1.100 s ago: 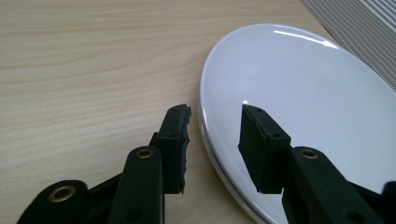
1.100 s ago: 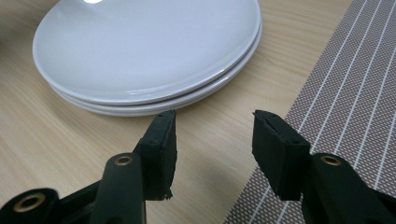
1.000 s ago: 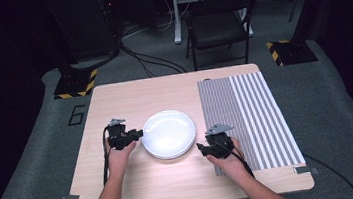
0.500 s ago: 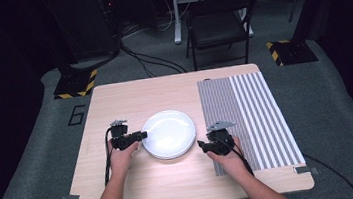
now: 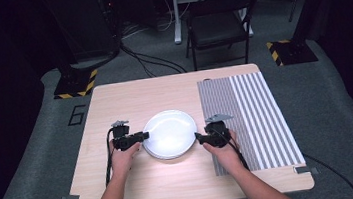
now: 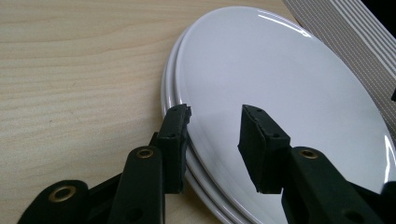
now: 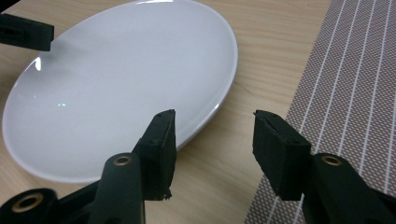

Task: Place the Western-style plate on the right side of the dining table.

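Observation:
A stack of white plates (image 5: 171,133) lies at the middle of the wooden table (image 5: 129,100). My left gripper (image 5: 143,136) is at its left rim, open. In the left gripper view (image 6: 217,112) one jaw stands against the edge of the stack and the other hangs over the top plate (image 6: 280,70). My right gripper (image 5: 198,137) is at the right rim, open; its jaws have just been opening. In the right gripper view (image 7: 215,116) one jaw is at the plate's (image 7: 121,70) rim. The other is over bare wood, and the pads press on nothing.
A grey striped mat (image 5: 252,116) covers the right part of the table, just right of my right hand. A folding chair (image 5: 219,24) and stands with cables are on the floor beyond the far edge. Bare wood lies behind and in front of the plates.
My right gripper has shifted a little to the left, nearer the plates' right rim. The left gripper and the plates have not moved.

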A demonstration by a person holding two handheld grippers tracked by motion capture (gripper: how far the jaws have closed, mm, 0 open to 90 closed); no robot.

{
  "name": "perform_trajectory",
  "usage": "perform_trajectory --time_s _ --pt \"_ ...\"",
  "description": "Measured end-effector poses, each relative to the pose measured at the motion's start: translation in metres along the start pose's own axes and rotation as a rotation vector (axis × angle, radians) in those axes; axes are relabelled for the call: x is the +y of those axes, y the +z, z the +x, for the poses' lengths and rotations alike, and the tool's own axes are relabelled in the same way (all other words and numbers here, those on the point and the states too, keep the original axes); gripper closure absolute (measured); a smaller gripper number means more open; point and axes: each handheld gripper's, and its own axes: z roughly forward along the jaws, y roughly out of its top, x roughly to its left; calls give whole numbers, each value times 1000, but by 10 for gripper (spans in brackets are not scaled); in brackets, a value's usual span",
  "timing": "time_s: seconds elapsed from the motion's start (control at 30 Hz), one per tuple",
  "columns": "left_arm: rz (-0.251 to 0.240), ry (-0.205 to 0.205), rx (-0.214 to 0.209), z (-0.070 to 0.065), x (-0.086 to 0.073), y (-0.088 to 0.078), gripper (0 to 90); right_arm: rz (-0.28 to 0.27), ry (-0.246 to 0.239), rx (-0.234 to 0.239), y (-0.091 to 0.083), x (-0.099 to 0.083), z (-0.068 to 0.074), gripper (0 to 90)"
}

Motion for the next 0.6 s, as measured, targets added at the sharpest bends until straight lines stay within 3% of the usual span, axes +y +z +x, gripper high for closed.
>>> perform_trajectory --time_s 0.27,0.6 --pt "0 8 6 -1 0 0 618 18 70 -10 26 5 3 468" --pt "-3 9 6 -1 -1 0 617 33 87 -9 41 5 13 455"
